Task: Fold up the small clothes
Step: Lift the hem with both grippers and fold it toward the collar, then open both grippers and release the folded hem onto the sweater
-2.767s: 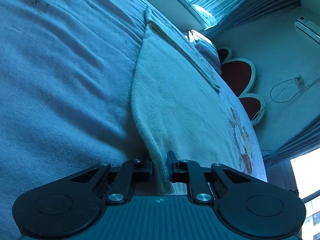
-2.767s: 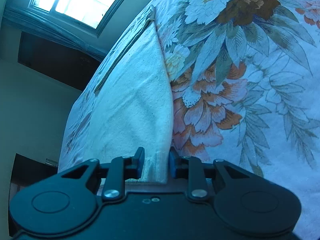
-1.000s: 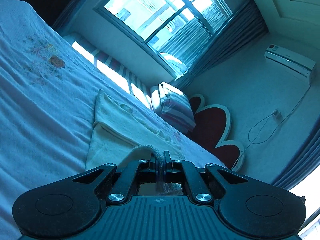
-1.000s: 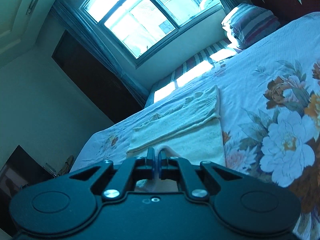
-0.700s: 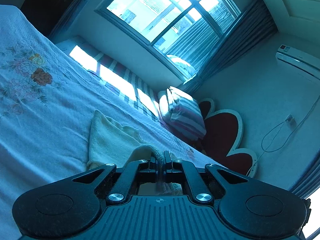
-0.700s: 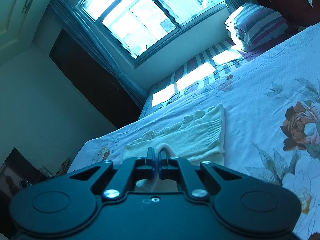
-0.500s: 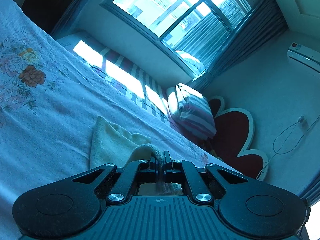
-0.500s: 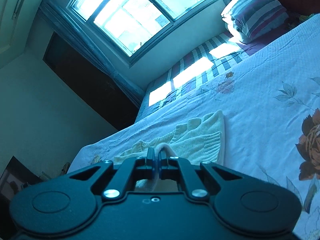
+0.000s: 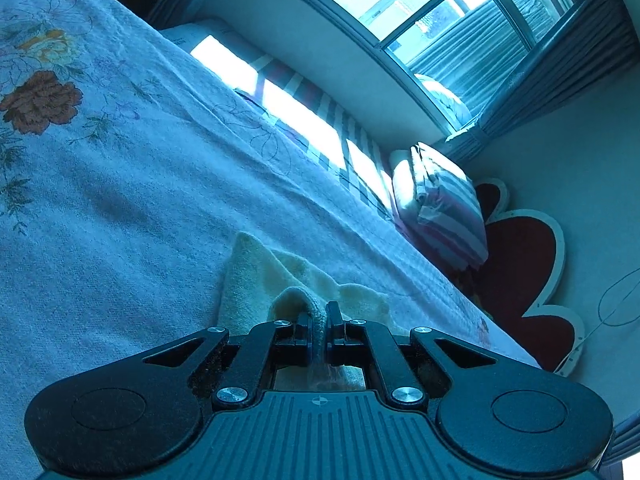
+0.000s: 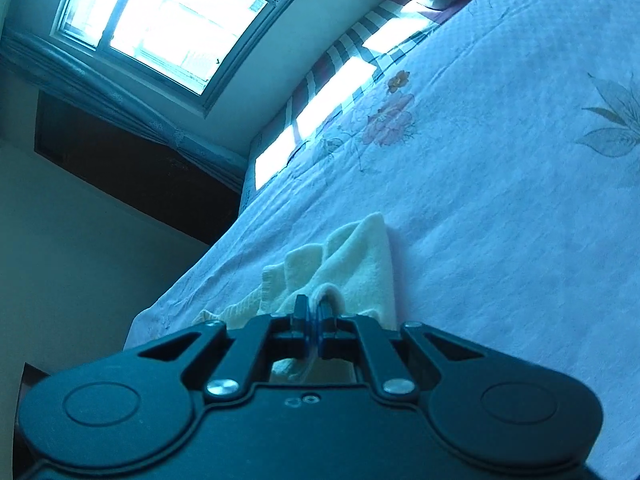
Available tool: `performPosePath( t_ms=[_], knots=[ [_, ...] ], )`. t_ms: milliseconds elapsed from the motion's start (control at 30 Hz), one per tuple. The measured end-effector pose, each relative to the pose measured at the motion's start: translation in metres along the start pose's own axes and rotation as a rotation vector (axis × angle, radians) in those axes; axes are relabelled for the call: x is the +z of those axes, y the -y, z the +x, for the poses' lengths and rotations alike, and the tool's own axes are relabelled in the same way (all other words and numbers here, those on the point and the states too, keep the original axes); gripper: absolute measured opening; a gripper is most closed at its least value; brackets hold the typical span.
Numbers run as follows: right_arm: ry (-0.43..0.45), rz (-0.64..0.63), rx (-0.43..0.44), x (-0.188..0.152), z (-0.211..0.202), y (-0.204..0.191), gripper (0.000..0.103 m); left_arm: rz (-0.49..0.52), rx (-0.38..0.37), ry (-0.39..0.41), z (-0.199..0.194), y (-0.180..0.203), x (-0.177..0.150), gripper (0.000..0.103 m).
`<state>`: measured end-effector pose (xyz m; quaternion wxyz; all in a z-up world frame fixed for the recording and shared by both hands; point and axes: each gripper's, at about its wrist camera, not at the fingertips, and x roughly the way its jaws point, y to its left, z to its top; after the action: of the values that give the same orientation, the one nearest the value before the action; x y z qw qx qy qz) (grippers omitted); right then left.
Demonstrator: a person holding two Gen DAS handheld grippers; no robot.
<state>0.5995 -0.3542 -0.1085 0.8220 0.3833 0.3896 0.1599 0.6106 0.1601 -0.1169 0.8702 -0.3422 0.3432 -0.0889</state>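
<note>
A small cream knitted garment [image 9: 256,276] lies on the flowered bedspread [image 9: 120,184], partly doubled over on itself. My left gripper [image 9: 319,312] is shut on a fold of its hem, which bulges up between the fingers. In the right wrist view the same cream garment [image 10: 360,264] shows ahead, and my right gripper [image 10: 313,306] is shut on another part of its edge. Both grippers hold the lifted edge low over the part that rests on the bed. The cloth under the grippers is hidden.
The flowered bedspread [image 10: 500,200] stretches wide on all sides of the garment. A striped pillow [image 9: 440,204] leans on a red heart-shaped headboard [image 9: 524,268]. A striped sheet [image 10: 344,68] edges the bed below a bright window [image 10: 172,16].
Both grippers have carried the held edge forward and down over the garment. Less of the cloth shows ahead of them now, and the bed fills more of both views.
</note>
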Motion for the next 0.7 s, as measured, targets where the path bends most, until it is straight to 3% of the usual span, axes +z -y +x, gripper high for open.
performPosePath(
  t_ms=[300,433,467,500,533,633,667,700],
  knots=[
    [0.047,0.068,0.027,0.012,0.013,0.02,0.008,-0.048,-0.007,-0.004,0.027,-0.005,0.011,0.004],
    [0.094,0.054,0.023,0.02,0.005,0.019,0.017,-0.108,-0.079,0.044,0.022,-0.012,0.014,0.007],
    [0.099,0.038,0.024,0.021,0.001,0.017,0.018,-0.122,-0.086,0.075,0.017,-0.015,0.014,0.027],
    [0.099,0.013,0.02,0.021,-0.001,0.015,0.018,-0.122,-0.083,0.113,0.01,-0.019,0.016,0.066],
    [0.094,-0.015,0.026,0.021,-0.004,0.011,0.02,-0.105,-0.08,0.152,0.001,-0.02,0.016,0.079],
    [0.072,-0.122,0.025,0.018,-0.015,-0.002,0.028,0.033,-0.055,0.152,-0.016,-0.017,0.024,0.083],
    [0.06,-0.177,0.016,0.015,-0.018,-0.007,0.029,0.138,-0.022,0.136,-0.019,-0.01,0.026,0.083],
    [0.042,-0.235,0.002,0.012,-0.018,-0.012,0.028,0.229,0.007,0.116,-0.019,-0.002,0.028,0.076]
  ],
)
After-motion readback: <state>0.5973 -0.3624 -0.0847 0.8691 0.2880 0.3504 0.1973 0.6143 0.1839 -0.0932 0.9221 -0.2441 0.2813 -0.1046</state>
